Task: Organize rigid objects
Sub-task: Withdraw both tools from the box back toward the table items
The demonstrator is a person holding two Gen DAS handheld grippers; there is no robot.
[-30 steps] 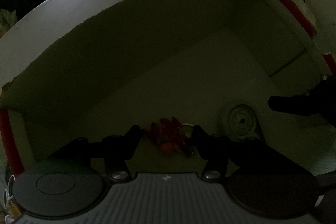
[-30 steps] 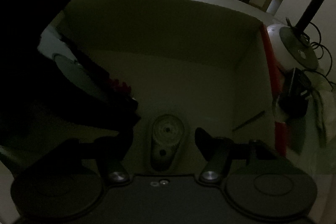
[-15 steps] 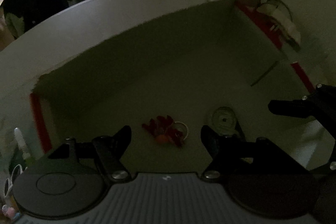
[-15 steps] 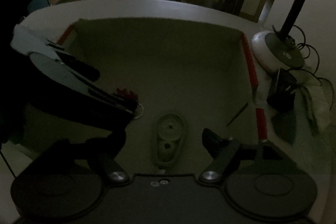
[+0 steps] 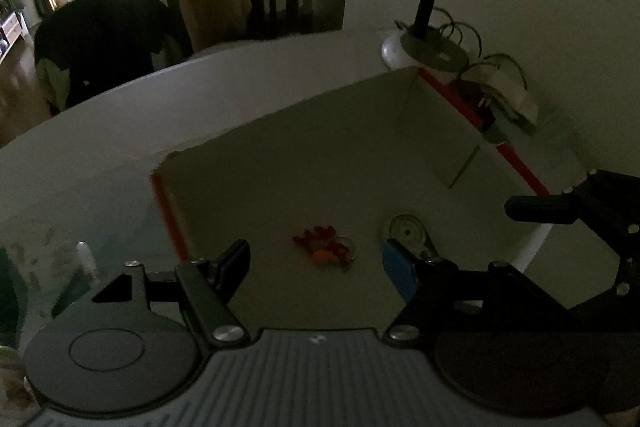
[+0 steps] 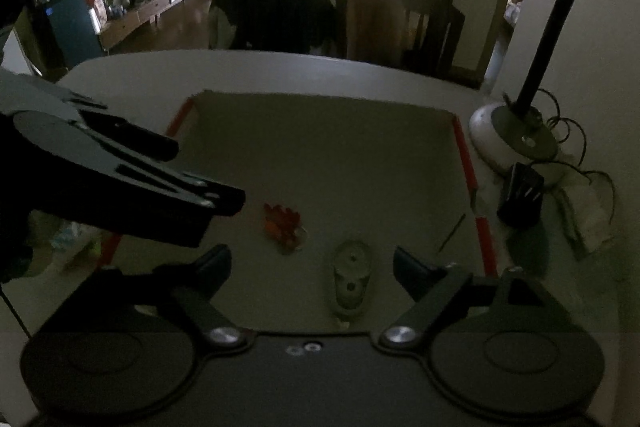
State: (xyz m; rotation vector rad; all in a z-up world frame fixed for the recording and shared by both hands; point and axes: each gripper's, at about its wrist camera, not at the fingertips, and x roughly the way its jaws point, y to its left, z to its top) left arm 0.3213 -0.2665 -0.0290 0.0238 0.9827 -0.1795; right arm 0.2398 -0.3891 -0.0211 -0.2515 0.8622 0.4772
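Note:
A shallow white box with red-taped edges (image 5: pixel 474 109) (image 6: pixel 466 163) lies on the round table. On its floor rest a small red and orange charm with a ring (image 5: pixel 325 249) (image 6: pixel 282 223) and a white tape-dispenser-like case (image 5: pixel 408 231) (image 6: pixel 352 279). My left gripper (image 5: pixel 316 263) hovers open above the charm, nothing between its fingers. My right gripper (image 6: pixel 312 261) hangs above the white case; its jaws are opening and touch nothing. Each gripper shows in the other's view: the right one (image 5: pixel 532 207), the left one (image 6: pixel 216 197).
A lamp base (image 5: pixel 432 51) (image 6: pixel 516 137) with cables and a black plug block (image 6: pixel 520 195) stand beside the box's right edge. A small bottle (image 5: pixel 86 259) sits left of the box. Chairs with draped clothes (image 6: pixel 276 15) stand beyond the table (image 5: pixel 200 95).
Both grippers have risen and pulled back out of the box, and their jaws stand wider. The charm and the white case stay on the box floor.

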